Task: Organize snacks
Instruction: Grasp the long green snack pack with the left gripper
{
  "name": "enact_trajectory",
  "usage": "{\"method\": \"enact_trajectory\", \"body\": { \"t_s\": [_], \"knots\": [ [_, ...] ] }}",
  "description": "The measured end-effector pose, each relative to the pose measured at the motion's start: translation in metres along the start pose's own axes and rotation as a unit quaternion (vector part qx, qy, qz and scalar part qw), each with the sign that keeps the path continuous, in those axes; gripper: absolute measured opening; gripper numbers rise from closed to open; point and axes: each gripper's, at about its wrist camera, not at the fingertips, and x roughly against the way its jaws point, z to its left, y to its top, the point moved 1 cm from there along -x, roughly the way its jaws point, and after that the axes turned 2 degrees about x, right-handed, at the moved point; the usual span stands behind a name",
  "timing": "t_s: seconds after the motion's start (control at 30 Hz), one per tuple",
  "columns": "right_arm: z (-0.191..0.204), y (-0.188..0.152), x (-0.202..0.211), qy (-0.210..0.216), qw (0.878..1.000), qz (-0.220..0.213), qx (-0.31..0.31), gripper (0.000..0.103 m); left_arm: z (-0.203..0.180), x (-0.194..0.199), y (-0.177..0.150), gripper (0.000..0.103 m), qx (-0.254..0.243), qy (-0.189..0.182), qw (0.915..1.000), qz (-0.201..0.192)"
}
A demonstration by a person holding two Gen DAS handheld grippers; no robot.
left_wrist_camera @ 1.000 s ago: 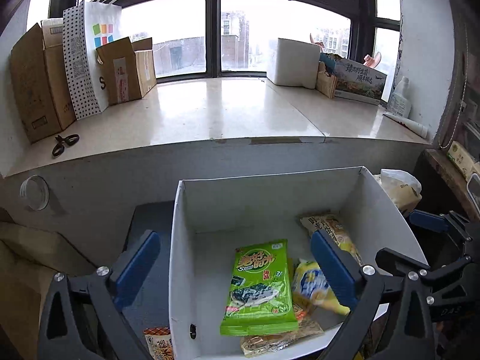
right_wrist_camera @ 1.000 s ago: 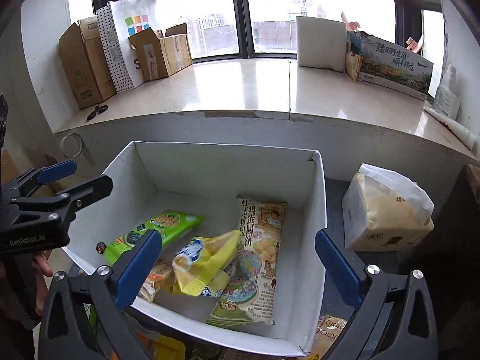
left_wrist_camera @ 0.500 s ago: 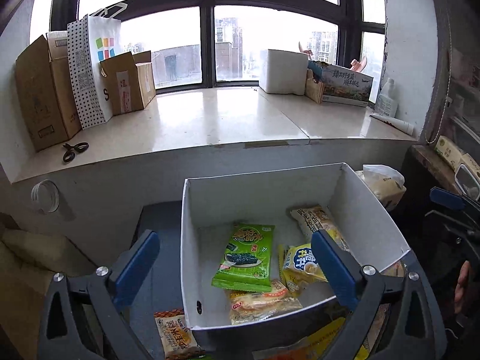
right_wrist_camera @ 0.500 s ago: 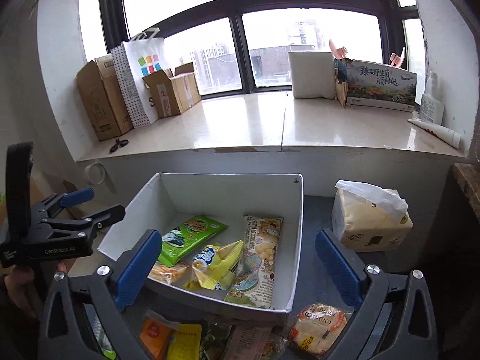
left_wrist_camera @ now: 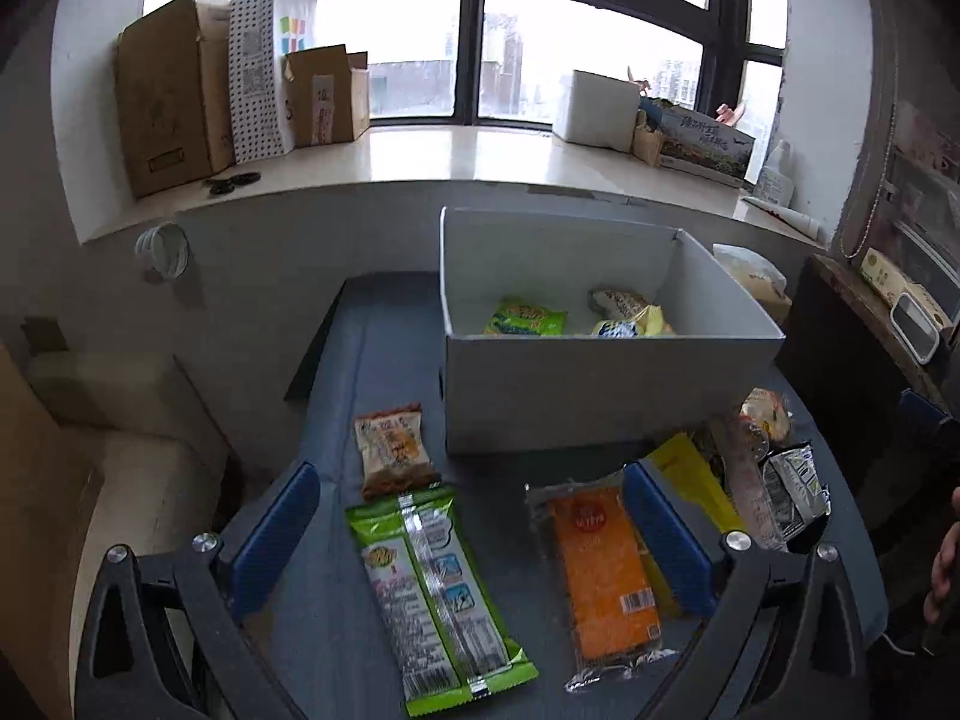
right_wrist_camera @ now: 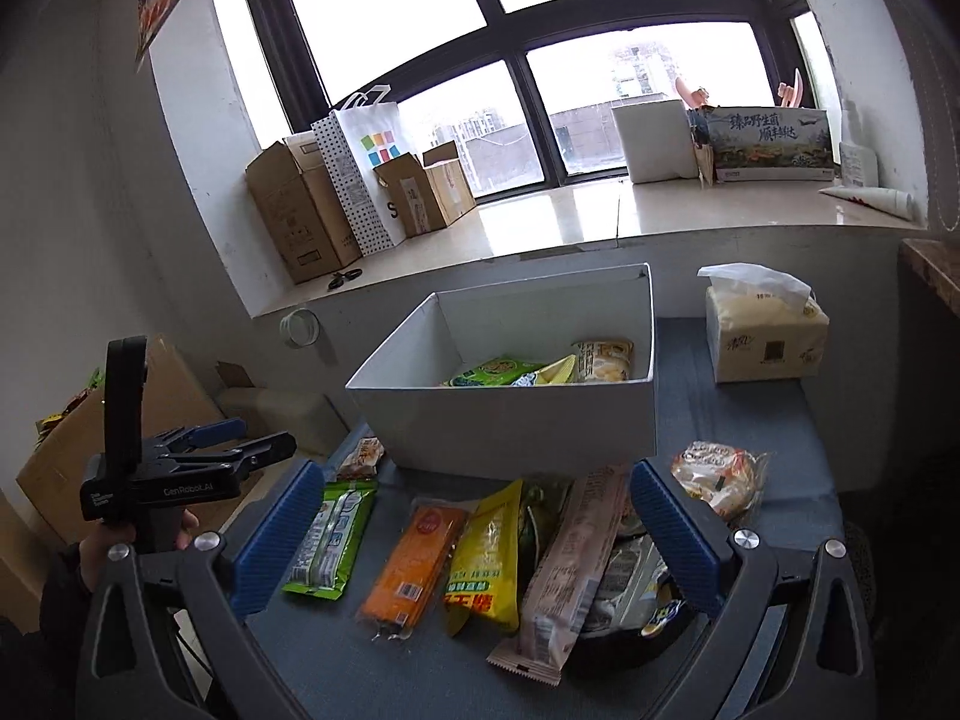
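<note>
A white box [left_wrist_camera: 600,396] [right_wrist_camera: 516,420] holds several snack packs on a blue-grey table. In front of it lie loose snacks: a long green pack [left_wrist_camera: 432,588] [right_wrist_camera: 330,537], an orange pack [left_wrist_camera: 606,570] [right_wrist_camera: 414,567], a yellow pack [right_wrist_camera: 486,558], a long pink pack [right_wrist_camera: 570,564], a small orange pack [left_wrist_camera: 393,450] and a round bun pack [right_wrist_camera: 717,477]. My left gripper [left_wrist_camera: 468,540] is open and empty above the green and orange packs; it also shows in the right wrist view [right_wrist_camera: 240,450]. My right gripper [right_wrist_camera: 474,534] is open and empty above the loose snacks.
A tissue pack [right_wrist_camera: 765,339] stands right of the box. The windowsill [left_wrist_camera: 480,156] behind carries cardboard boxes [left_wrist_camera: 174,114], a dotted paper bag [right_wrist_camera: 360,174], scissors [left_wrist_camera: 231,183] and a white foam box [right_wrist_camera: 657,141]. A cardboard carton [right_wrist_camera: 90,450] stands on the floor at left.
Both grippers have pulled back and up from over the white box. The loose snacks in front of the box have come into view. Both stay open.
</note>
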Motion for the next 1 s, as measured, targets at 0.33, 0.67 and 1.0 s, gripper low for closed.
{"method": "enact_trajectory", "body": {
  "t_s": [0.33,0.67,1.0],
  "knots": [
    [0.025,-0.032,0.001,0.011,1.0,0.009,0.014,0.103,0.019,-0.078,-0.06,0.103,0.086,0.075,0.9889,0.096],
    [0.022,-0.045,0.008,0.008,1.0,0.017,0.011,0.103,0.014,-0.098,-0.075,0.072,0.075,0.109,0.9854,0.107],
    [0.02,-0.055,-0.006,0.006,0.999,0.038,0.001,0.103,0.012,-0.066,-0.077,0.064,0.076,0.08,0.9913,0.072]
  ]
}}
